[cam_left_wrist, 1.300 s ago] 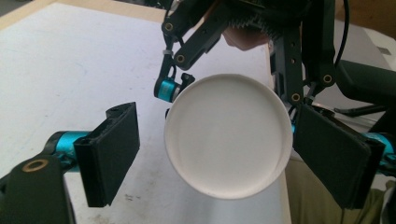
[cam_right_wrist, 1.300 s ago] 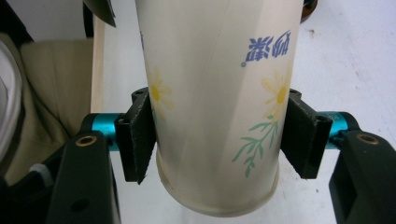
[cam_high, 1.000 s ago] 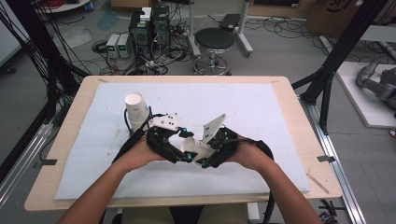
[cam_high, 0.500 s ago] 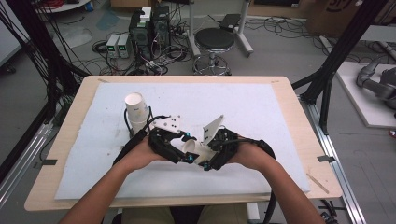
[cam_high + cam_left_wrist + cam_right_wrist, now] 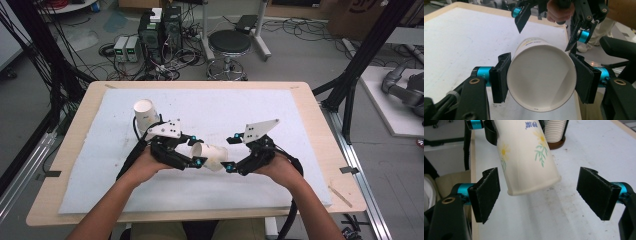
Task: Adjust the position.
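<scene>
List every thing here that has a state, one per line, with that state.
paper cup: lying level off the table, clamped near its open rim by the left tool.
left tool: shut on the paper cup, a pad on each side.
right tool: jaws just opened, pads clear of the cup's base end between them.
cup stack: upright on the white mat, behind the left hand.
</scene>
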Tool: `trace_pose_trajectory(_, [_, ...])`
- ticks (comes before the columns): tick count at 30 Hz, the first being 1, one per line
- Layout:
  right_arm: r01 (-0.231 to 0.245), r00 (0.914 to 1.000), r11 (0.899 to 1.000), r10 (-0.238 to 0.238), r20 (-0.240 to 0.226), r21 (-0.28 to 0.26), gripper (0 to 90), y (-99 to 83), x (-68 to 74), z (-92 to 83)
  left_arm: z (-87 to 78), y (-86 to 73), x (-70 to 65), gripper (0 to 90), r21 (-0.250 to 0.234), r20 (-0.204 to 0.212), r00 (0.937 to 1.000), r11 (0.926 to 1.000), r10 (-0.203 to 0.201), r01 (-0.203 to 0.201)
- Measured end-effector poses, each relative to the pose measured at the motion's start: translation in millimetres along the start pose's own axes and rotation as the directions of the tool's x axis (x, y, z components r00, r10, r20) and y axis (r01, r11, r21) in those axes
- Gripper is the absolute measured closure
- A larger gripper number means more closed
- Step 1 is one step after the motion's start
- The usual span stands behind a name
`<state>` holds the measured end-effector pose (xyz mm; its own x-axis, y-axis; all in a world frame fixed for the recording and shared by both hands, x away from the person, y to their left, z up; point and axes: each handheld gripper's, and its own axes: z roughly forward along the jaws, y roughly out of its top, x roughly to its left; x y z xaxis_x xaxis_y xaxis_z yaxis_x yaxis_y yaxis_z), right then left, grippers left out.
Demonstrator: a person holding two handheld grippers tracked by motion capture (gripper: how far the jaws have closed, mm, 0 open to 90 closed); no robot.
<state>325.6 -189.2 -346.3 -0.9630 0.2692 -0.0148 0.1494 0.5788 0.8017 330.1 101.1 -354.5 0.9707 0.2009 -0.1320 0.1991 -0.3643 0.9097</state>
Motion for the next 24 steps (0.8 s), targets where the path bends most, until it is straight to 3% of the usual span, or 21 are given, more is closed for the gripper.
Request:
trace_pose_trajectory(9, [-0.062,0.9974,0.993,0.065,0.03,-0.101,19.2,-19.9,0.1,-1.6,-9.7,-12.0,2.5,37.5,-0.077,-0.036,0.9992,0.997,-0.017,0.015])
trace_pose_trajectory(16, [-0.106,0.9936,0.977,0.112,0.017,-0.185,19.3,-36.0,3.4,5.9,-15.6,-17.1,1.0,37.5,-0.115,-0.046,0.9989,0.9933,-0.008,0.003])
trace_pose_trajectory(24, [-0.131,0.9911,0.969,0.133,-0.006,-0.21,19.3,-44.3,2.9,13.0,-18.3,-18.8,-0.1,37.5,-0.141,-0.043,0.9991,0.99,-0.006,0.0])
